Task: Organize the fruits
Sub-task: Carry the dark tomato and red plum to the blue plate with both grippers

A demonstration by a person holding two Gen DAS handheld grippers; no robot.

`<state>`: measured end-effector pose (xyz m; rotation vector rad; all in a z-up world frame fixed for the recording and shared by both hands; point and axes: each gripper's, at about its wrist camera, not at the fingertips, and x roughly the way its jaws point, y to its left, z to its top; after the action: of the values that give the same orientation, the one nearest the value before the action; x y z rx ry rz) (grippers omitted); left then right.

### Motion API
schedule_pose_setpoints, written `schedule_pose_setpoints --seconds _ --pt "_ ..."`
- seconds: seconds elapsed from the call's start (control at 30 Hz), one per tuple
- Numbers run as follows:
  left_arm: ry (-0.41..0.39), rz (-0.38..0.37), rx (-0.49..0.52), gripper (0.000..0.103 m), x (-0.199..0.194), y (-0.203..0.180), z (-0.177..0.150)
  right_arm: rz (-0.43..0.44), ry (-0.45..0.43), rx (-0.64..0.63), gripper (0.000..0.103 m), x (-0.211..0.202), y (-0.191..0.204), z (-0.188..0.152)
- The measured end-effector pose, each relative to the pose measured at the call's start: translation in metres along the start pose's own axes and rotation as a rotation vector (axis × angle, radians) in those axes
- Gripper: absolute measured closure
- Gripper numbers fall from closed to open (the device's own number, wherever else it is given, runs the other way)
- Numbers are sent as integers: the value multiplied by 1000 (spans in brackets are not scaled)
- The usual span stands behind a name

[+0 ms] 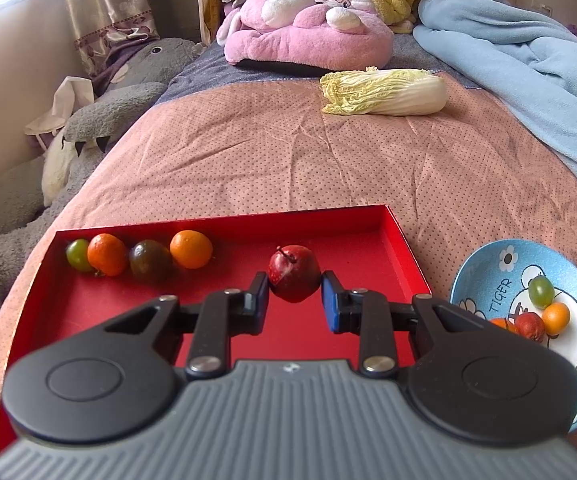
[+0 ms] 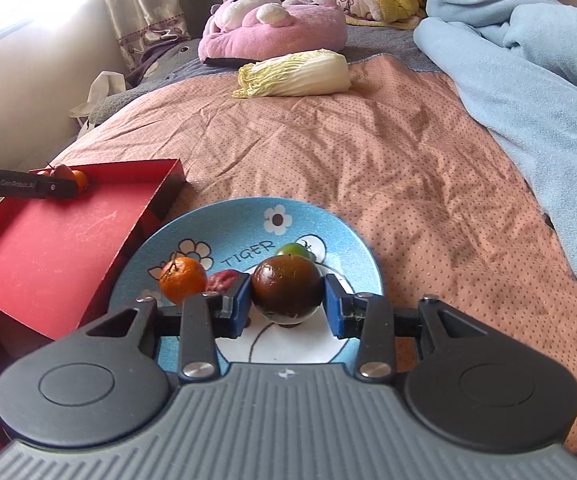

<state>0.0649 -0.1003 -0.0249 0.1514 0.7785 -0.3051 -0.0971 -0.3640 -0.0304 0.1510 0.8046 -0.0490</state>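
Observation:
My left gripper [image 1: 295, 293] is shut on a dark red fruit [image 1: 294, 272] with a stem, over the red tray [image 1: 224, 218]. A green fruit [image 1: 78, 255], two oranges [image 1: 107, 254] [image 1: 191, 249] and a dark fruit [image 1: 150, 261] line the tray's far left wall. My right gripper [image 2: 286, 300] is shut on a dark brown round fruit [image 2: 287, 288] above the blue tiger plate [image 2: 340, 236]. On the plate lie an orange [image 2: 182, 280], a wrinkled red fruit [image 2: 224, 280] and a green fruit [image 2: 294, 250], partly hidden.
A napa cabbage [image 1: 384, 92] lies on the pink dotted bedcover [image 1: 288, 160] farther back. A light blue blanket [image 1: 528, 60] is heaped at right. A pink plush [image 1: 308, 32] and a grey plush [image 1: 88, 120] lie at the back and left.

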Motion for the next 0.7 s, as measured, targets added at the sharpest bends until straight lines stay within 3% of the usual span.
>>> schedule_pose_setpoints --seconds 0.53,0.7 --pt "-10 -46 56 72 -5 -21 -5 -29 -8 30 59 30 -6 4" --pt "-15 -85 88 72 -9 -39 -12 -6 -38 31 42 24 0 6"
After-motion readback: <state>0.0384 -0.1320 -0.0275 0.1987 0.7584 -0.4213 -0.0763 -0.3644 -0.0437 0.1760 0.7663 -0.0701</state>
